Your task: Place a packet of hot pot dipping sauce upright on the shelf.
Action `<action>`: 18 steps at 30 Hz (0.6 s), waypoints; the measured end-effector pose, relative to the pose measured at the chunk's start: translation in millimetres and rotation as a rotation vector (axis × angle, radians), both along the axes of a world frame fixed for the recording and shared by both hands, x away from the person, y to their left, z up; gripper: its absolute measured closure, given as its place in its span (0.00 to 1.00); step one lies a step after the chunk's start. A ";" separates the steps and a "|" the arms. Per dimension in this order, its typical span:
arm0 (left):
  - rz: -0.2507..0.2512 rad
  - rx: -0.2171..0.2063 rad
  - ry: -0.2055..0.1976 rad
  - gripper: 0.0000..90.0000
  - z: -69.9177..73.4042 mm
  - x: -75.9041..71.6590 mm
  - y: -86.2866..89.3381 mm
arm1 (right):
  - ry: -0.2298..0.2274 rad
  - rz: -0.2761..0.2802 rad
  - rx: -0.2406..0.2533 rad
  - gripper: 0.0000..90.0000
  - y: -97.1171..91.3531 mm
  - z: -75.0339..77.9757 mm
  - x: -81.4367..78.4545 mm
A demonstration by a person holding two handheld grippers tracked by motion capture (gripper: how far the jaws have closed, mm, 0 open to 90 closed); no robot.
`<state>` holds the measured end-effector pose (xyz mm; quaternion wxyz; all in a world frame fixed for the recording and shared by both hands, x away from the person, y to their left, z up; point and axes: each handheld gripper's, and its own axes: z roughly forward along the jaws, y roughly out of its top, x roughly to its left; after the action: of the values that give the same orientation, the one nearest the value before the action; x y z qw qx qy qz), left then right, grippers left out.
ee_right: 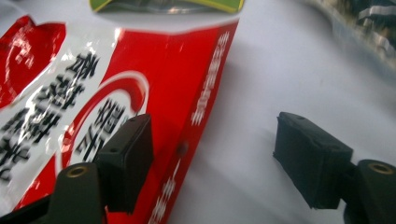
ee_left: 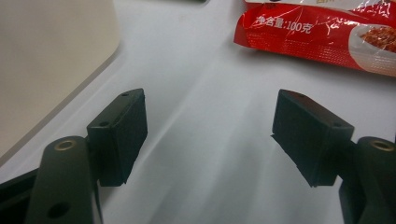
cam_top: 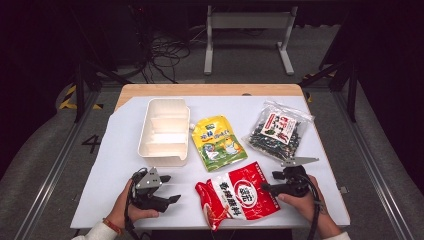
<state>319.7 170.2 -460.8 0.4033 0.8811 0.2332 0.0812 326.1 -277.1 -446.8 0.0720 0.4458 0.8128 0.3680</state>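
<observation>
1. Grippers sit at the bottom of the high view: left gripper (cam_top: 167, 189) at lower left, right gripper (cam_top: 267, 182) at lower right, each in a hand over the white table sheet (cam_top: 120, 150).
2. Left gripper jaws released, wide gap, only bare sheet between them in the left gripper view (ee_left: 210, 135).
3. Right gripper jaws spread apart, clamping nothing; in the right gripper view (ee_right: 212, 144) one jaw hangs over the bag's right edge, the other over bare sheet.
4. Red-and-white crinkled plastic snack bag (cam_top: 239, 194) lies flat at bottom centre, between the two grippers, just beside the right one.
5. Mid-frame: yellow-green spouted pouch (cam_top: 218, 143), just above the red bag.
6. Left of the pouch: white rectangular plastic divided bin (cam_top: 145, 136).
7. Upper right: clear bag of dark pieces with a red-white label (cam_top: 278, 131).
</observation>
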 end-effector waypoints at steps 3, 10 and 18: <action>-0.009 0.003 0.000 0.30 0.7 0.2 -4.4 | 0.007 -0.004 0.036 0.31 -5.9 -1.1 -13.8; -0.035 -0.004 0.001 0.30 2.9 4.3 -14.8 | 0.039 0.076 0.100 0.34 6.1 -4.6 -31.4; -0.051 -0.016 0.003 0.29 7.6 13.0 -27.3 | 0.027 0.147 0.070 0.78 22.2 -4.4 -23.7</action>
<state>332.6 142.9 -453.2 0.4118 0.8838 0.2118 0.0676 302.4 -255.0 -451.2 0.0182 0.3920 0.8309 0.3944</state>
